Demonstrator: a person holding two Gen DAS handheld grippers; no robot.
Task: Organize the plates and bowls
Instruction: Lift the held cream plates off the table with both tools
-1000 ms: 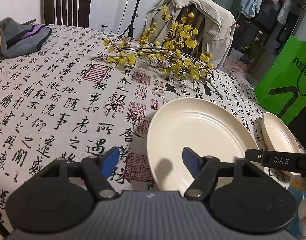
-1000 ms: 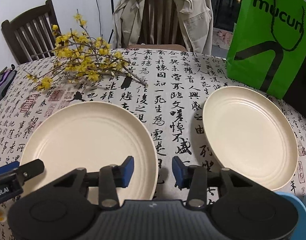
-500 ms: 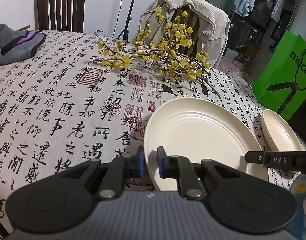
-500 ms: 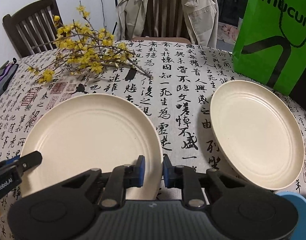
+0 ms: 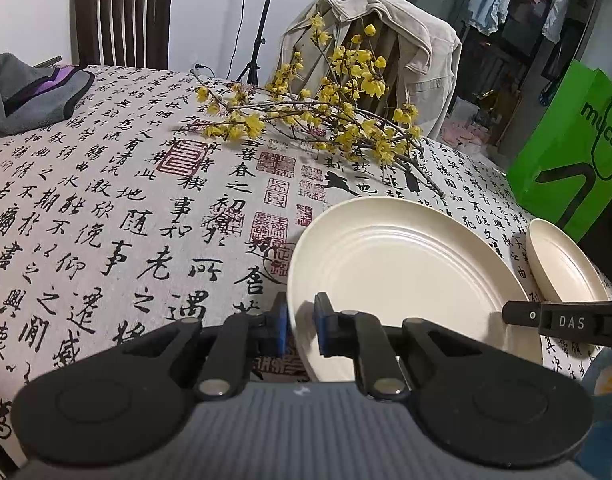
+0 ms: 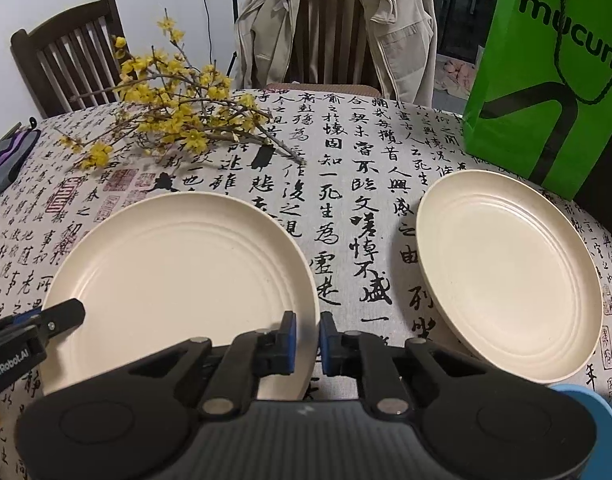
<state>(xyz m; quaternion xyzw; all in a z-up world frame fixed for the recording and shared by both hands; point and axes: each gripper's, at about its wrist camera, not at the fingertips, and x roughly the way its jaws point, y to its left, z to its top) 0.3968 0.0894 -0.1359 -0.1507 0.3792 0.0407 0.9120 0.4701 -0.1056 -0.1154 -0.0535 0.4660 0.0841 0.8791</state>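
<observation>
A large cream plate (image 5: 402, 272) lies on the calligraphy tablecloth; it also shows in the right wrist view (image 6: 178, 280). My left gripper (image 5: 300, 326) is shut on its near-left rim. My right gripper (image 6: 306, 338) is shut on its near-right rim. A second cream plate (image 6: 506, 272) lies to the right, apart from the first, and shows at the right edge of the left wrist view (image 5: 562, 268). The tip of my right gripper appears in the left wrist view (image 5: 562, 322), and the left gripper's tip in the right wrist view (image 6: 38, 328).
Yellow flowering branches (image 5: 326, 112) lie behind the plates. A green paper bag (image 6: 546, 72) stands at the back right. A blue bowl rim (image 6: 586, 420) shows at the near right. A grey cloth (image 5: 30, 92) lies far left. Chairs stand behind the table.
Both grippers went from wide open to shut on the large plate's near rim, one on each side. The plate has barely moved.
</observation>
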